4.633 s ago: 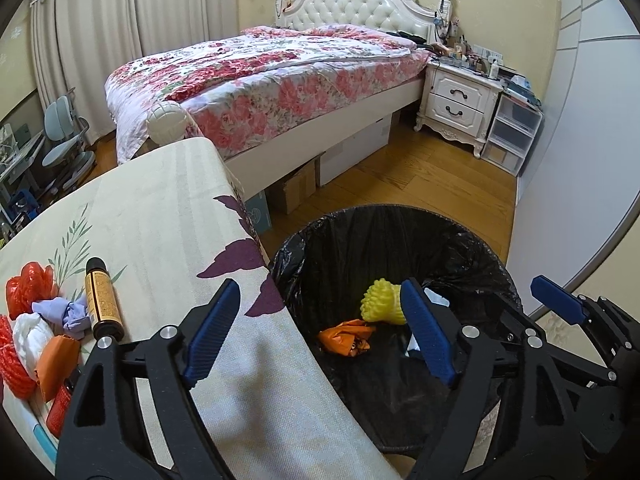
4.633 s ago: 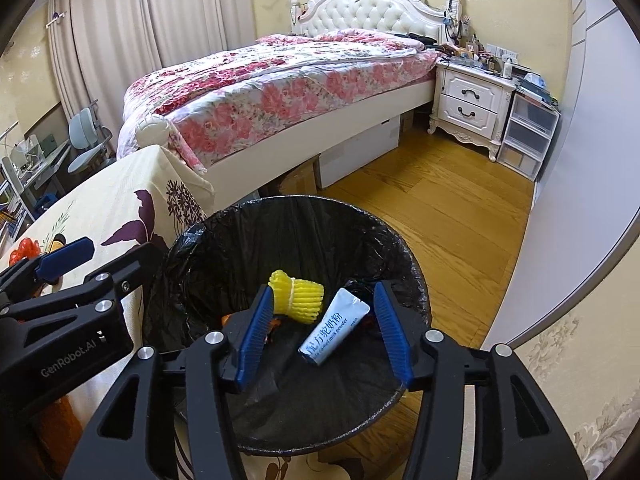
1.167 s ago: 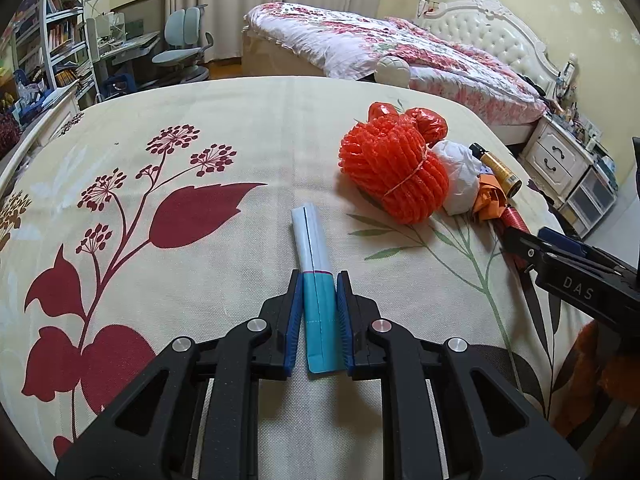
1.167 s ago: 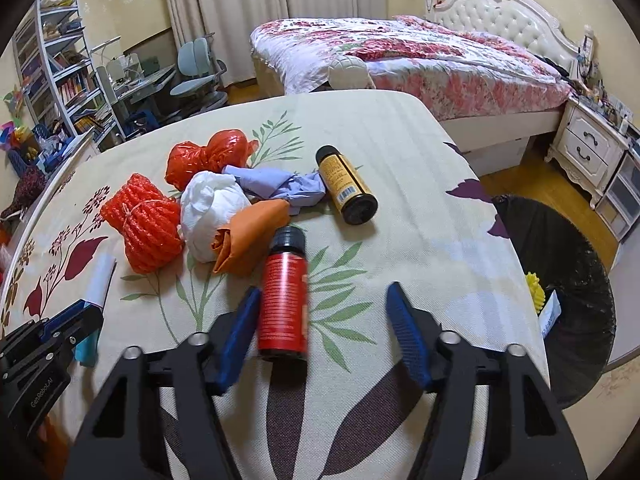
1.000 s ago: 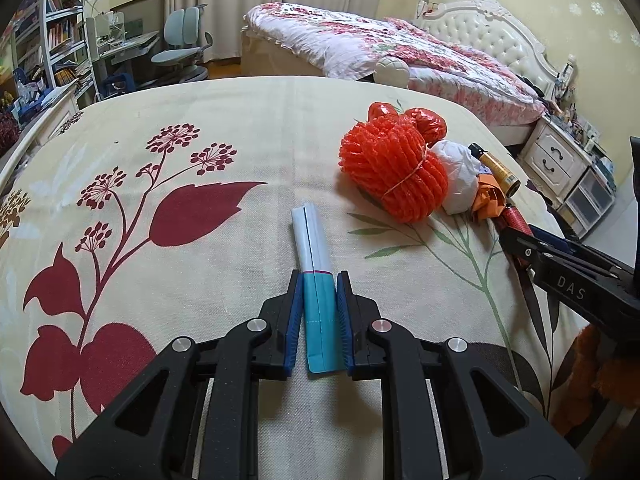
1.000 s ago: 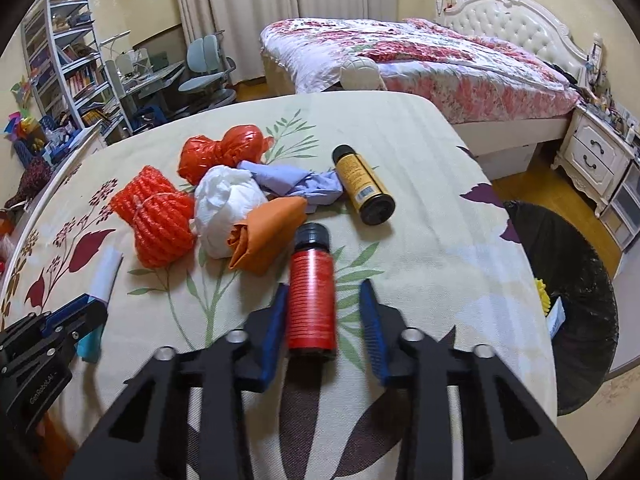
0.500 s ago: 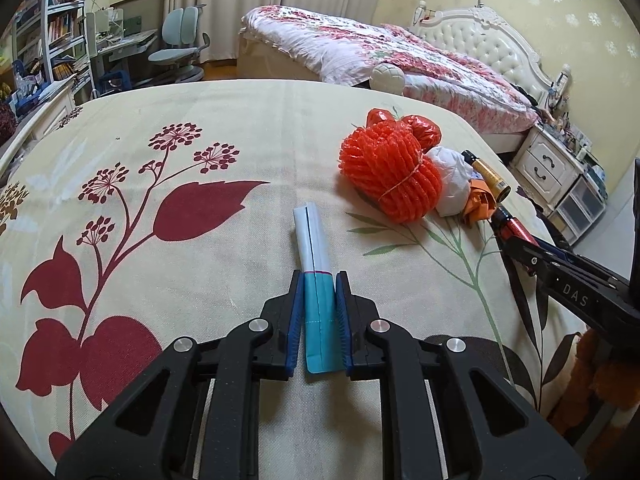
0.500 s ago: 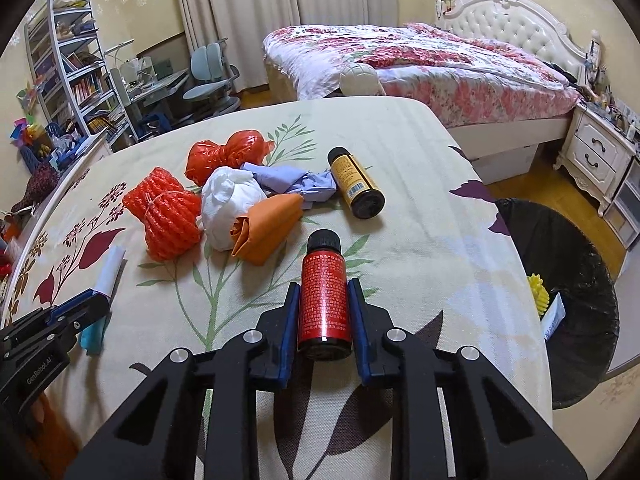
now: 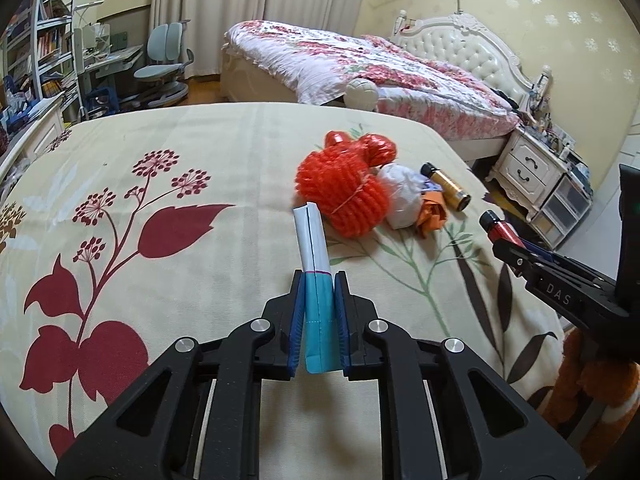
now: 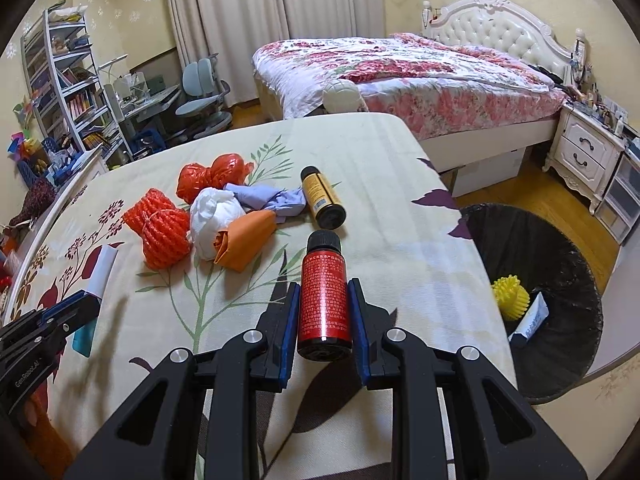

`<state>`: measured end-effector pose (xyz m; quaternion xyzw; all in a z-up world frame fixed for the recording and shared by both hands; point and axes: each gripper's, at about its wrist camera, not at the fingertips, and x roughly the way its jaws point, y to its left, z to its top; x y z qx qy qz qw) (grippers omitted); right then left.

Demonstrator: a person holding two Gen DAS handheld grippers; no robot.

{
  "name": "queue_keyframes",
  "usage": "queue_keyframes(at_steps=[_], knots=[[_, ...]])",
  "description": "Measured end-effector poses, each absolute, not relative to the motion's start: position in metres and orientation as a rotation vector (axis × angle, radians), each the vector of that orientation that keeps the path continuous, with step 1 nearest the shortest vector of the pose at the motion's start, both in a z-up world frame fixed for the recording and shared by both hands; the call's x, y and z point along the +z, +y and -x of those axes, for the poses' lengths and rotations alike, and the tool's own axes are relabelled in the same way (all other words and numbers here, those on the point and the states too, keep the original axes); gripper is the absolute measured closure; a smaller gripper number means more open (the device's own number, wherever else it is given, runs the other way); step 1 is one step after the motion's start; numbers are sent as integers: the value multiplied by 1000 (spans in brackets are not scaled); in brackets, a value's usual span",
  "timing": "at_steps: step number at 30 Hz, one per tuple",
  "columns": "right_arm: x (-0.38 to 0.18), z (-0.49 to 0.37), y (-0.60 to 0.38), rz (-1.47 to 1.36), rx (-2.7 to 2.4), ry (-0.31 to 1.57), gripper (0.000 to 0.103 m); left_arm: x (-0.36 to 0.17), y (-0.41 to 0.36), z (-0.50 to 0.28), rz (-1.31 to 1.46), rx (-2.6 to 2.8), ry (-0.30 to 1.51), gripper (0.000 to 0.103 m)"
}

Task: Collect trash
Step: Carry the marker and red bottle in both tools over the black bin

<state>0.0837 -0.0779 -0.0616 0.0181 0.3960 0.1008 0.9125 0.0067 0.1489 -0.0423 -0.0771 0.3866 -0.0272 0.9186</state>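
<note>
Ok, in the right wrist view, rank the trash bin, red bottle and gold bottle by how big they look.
1. trash bin
2. red bottle, though it is nearest the camera
3. gold bottle

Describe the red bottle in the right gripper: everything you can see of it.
The red bottle is a small cylinder with a glossy, metallic-looking red body covered in fine printed text, a black screw cap at the far end and a dark base facing the camera. It is closed and looks intact. The right gripper is shut on its lower body, one blue pad on each side. It points away from the camera, above the floral cloth; whether it touches the cloth cannot be told.
</note>
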Motion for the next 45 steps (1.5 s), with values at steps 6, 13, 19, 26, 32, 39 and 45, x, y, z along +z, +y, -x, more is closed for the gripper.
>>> queue_keyframes(at_steps=[6,13,19,26,32,39,45], knots=[[-53,-79,-96,-49,170,788,78,-34,127,-8,141,-111,775,89],[-45,-75,-126,-71,105,761,78,-20,87,-16,111,-197,734,89],[-41,-75,-158,-95,33,741,78,-15,41,-32,79,-287,723,89],[-42,-77,-199,-115,-53,728,78,-14,-18,-55,36,-385,717,89],[-51,-87,-233,-143,-116,735,78,-17,-63,-76,-4,-438,719,89],[-64,-94,-259,-167,-159,750,78,-29,-103,-99,-48,-456,735,89],[-76,-100,-276,-194,-186,765,78,-45,-128,-115,-87,-460,768,89]])
